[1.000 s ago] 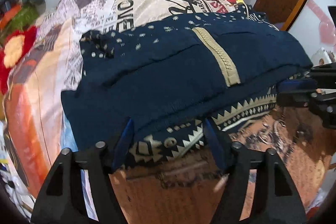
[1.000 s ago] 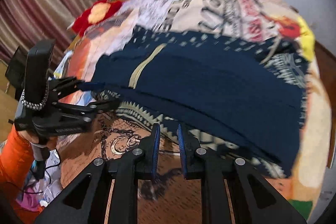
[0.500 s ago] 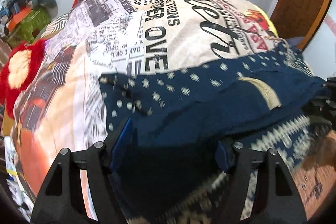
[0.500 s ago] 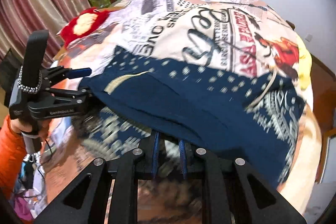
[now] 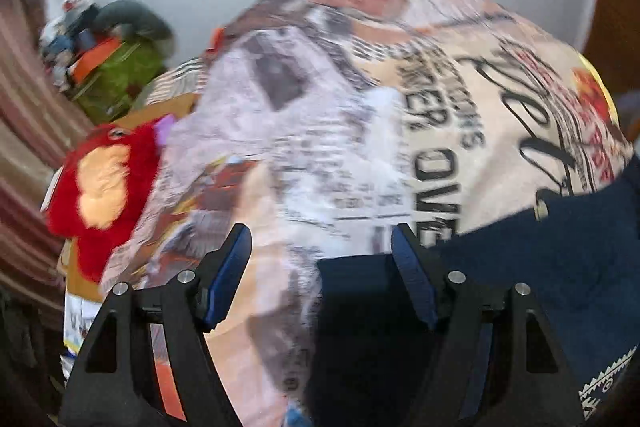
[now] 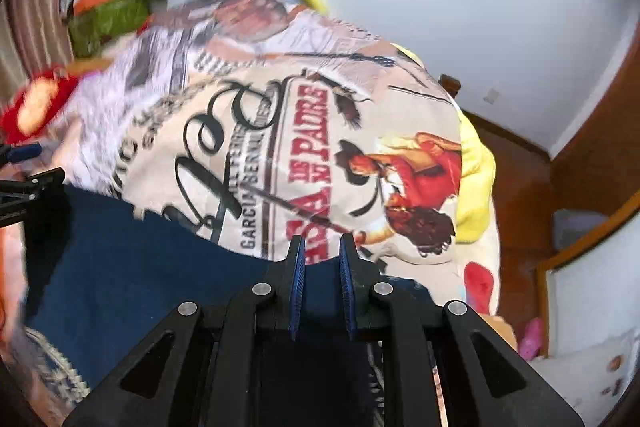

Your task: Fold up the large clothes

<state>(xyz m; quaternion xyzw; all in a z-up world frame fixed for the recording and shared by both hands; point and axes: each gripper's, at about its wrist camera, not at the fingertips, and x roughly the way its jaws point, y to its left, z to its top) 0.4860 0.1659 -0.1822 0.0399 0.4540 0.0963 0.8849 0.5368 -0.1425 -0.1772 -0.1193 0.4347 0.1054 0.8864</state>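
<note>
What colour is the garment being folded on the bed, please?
Dark navy blue garment, with a pale zigzag border at its edge; it shows best in the right wrist view.

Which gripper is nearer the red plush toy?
Left. The left gripper has the red plush toy just beyond its left finger; the right gripper sees it far off at the left edge.
</note>
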